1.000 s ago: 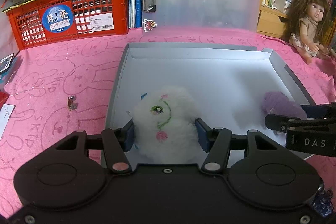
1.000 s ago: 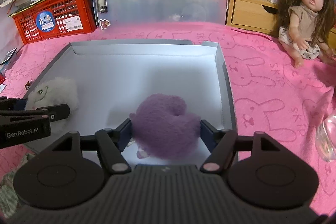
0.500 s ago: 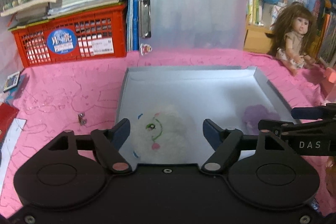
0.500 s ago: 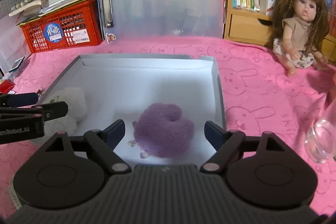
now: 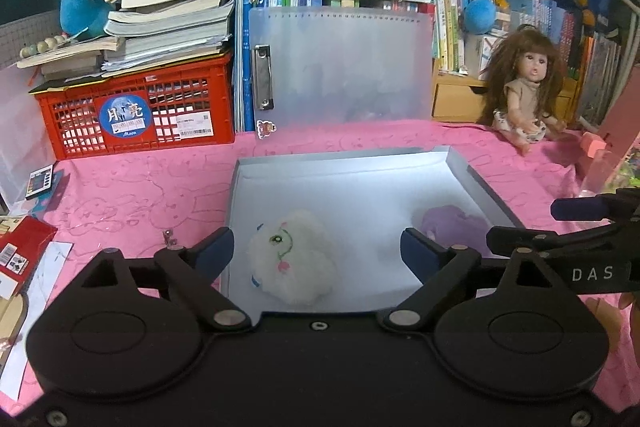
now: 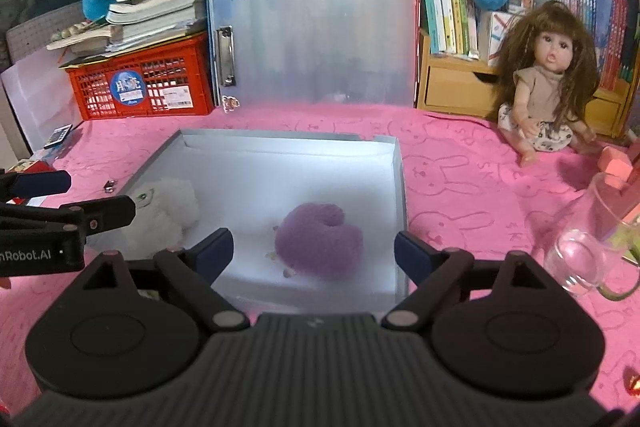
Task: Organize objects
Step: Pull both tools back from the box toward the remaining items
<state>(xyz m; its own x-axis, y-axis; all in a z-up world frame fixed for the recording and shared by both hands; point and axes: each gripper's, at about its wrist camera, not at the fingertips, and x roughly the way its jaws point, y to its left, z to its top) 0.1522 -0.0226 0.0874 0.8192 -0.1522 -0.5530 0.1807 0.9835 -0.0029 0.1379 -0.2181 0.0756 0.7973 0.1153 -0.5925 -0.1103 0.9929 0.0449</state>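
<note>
Pink cloth under everything, rabbit print. Straight ahead of both my claws: grey tray, shallow, open top, flat on the cloth.

Beyond the tray from the L claw: clear clipboard standing upright, red crate to its left w/ books stacked on top. Doll sits far right of the R claw, on the cloth, well apart from the tray. Glass just right of the R claw's right finger, outside the tray.

White plush lies in the tray's near-left part, between the L claw's fingers but touching neither, gap both sides. Purple plush lies in the near-right part, between the R claw's fingers, also clear of both pads.

L claw: jaws wide apart, have just been opening, holding nothing. R claw: same, wide apart, just been opening, nothing gripped. In the L view the R claw shows at the right edge beside the purple plush; in the R view the L claw shows at the left edge, partly covering the white plush.

Small metal clip on the cloth, just left of the tray, near the L claw's left finger.
</note>
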